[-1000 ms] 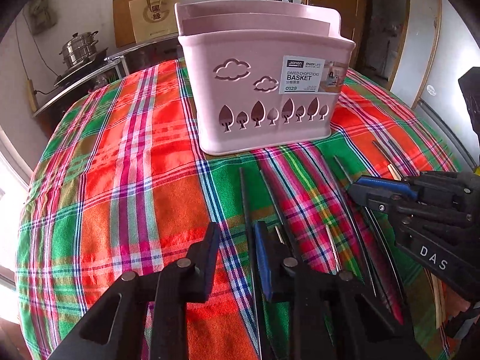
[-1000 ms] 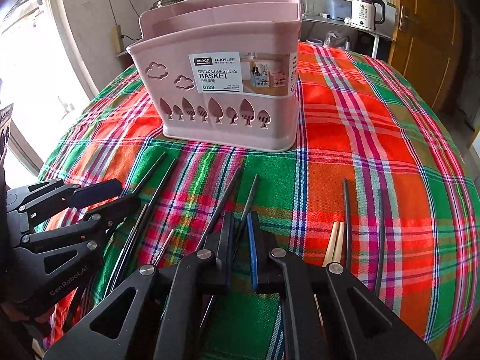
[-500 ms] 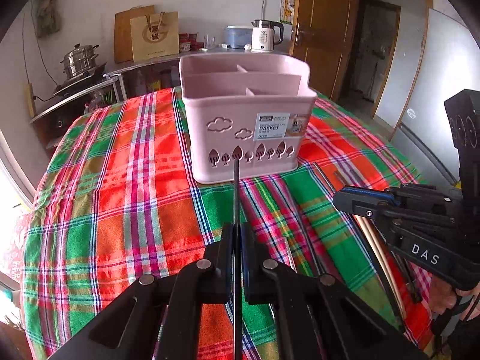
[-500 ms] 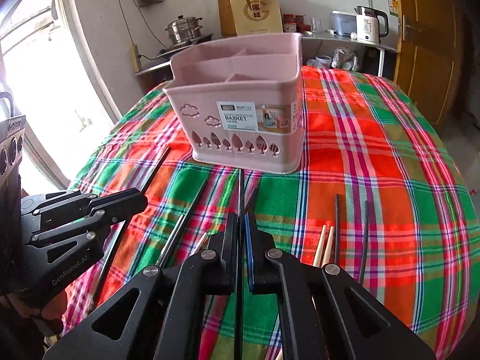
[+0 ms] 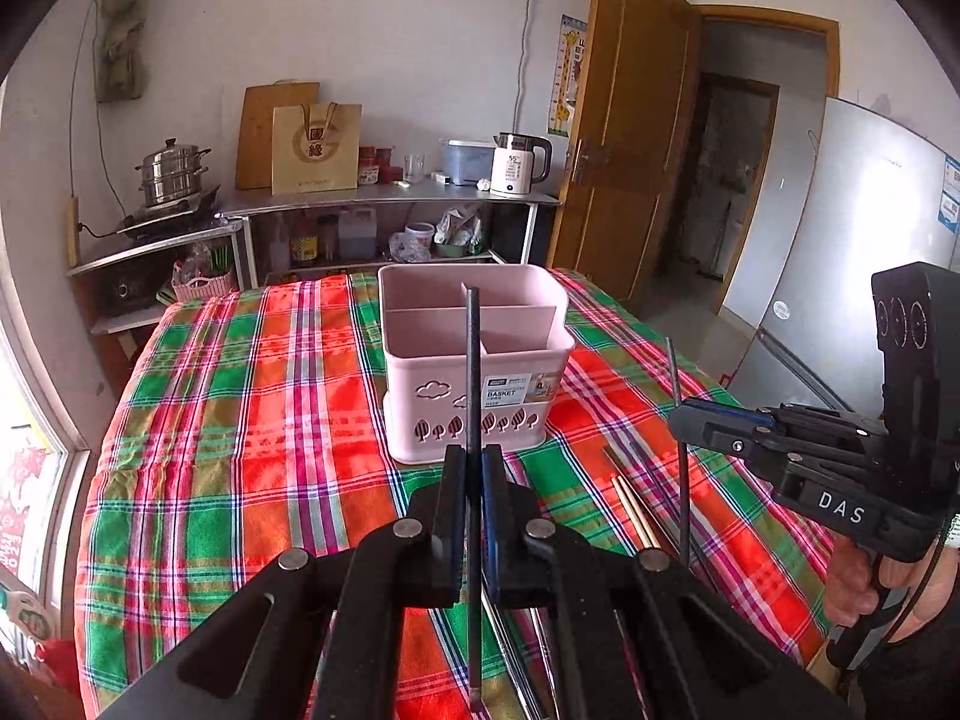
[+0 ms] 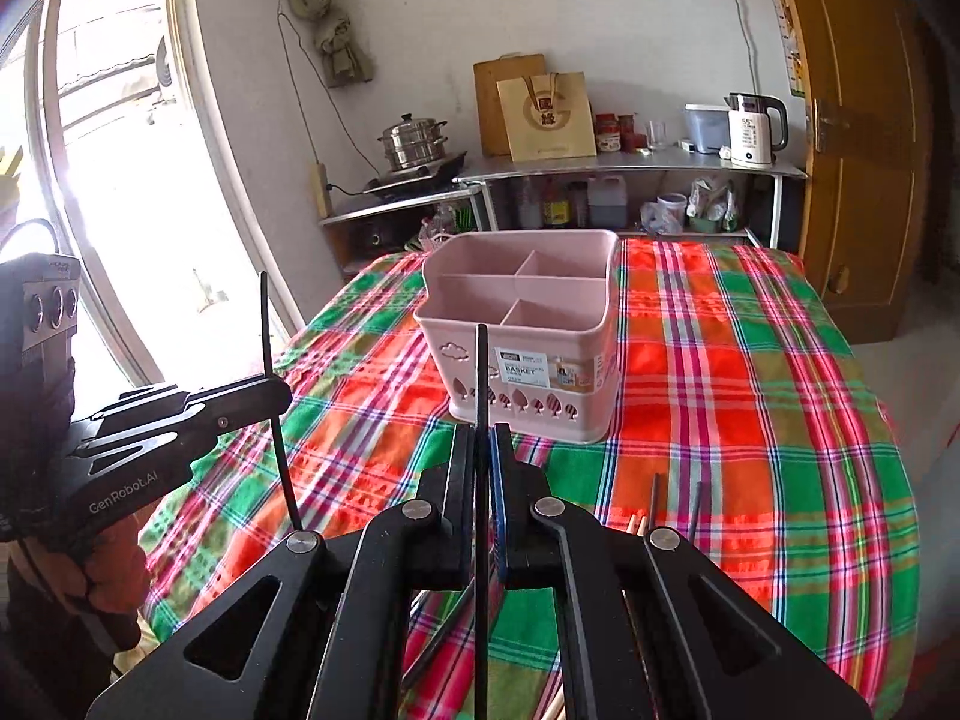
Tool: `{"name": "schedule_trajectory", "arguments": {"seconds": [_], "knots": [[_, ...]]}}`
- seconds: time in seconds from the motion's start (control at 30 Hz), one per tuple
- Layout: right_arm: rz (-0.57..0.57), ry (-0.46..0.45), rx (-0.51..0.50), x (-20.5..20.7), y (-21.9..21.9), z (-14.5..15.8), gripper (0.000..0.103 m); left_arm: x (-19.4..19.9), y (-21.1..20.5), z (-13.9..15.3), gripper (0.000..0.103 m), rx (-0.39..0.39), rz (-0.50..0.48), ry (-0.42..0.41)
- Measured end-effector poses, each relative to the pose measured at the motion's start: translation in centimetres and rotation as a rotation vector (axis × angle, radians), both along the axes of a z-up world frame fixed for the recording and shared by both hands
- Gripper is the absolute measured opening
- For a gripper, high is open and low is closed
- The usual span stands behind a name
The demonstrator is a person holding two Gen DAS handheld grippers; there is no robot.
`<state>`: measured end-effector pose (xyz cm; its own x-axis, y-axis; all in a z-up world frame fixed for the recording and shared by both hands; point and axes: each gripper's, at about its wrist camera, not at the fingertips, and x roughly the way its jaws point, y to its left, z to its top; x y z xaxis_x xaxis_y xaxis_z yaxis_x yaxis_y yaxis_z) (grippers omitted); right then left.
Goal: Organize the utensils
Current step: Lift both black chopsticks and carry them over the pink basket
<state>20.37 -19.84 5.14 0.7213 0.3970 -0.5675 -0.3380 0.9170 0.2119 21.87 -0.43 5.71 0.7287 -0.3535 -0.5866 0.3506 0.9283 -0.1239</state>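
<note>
A pink divided basket (image 5: 474, 360) stands on the plaid tablecloth; it also shows in the right wrist view (image 6: 522, 324). My left gripper (image 5: 474, 468) is shut on a black chopstick (image 5: 473, 360) held upright, well above the table and short of the basket. My right gripper (image 6: 482, 450) is shut on another black chopstick (image 6: 481, 372), also upright. Each gripper shows in the other's view, the right one (image 5: 684, 417) and the left one (image 6: 276, 396). Loose wooden chopsticks (image 5: 633, 510) and dark ones lie on the cloth below.
The round table with the plaid cloth (image 5: 240, 420) drops off at its edges. A metal shelf (image 5: 390, 198) with a kettle, pot and bag stands behind it. A door (image 5: 624, 138) and a fridge (image 5: 852, 252) are at the right, a window (image 6: 90, 150) at the left.
Both grippers closed on a black chopstick each on the table, then lifted them high and tilted them upright. The basket now looks farther and lower.
</note>
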Motion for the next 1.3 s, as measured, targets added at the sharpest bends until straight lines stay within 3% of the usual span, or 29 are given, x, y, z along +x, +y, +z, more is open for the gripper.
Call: {"name": "schedule_trajectory", "arguments": {"seconds": [0.37, 0.97, 1.17, 1.3], "knots": [[0.013, -0.093, 0.003, 0.6, -0.2, 3.7, 0.005, 0.3, 0.0, 3.9, 0.005, -0.01, -0.017, -0.048], [-0.032, -0.258, 0.104, 7.0, 0.3, 11.6, 0.005, 8.6, 0.5, 13.8, 0.005, -0.086, 0.015, -0.142], [-0.049, -0.275, 0.107, 9.4, 1.1, 12.0, 0.005, 12.2, 0.5, 14.4, 0.005, -0.096, 0.039, -0.148], [-0.049, -0.251, 0.094, 11.0, 1.8, 10.7, 0.005, 14.3, 0.1, 13.2, 0.005, -0.101, 0.037, -0.131]]}}
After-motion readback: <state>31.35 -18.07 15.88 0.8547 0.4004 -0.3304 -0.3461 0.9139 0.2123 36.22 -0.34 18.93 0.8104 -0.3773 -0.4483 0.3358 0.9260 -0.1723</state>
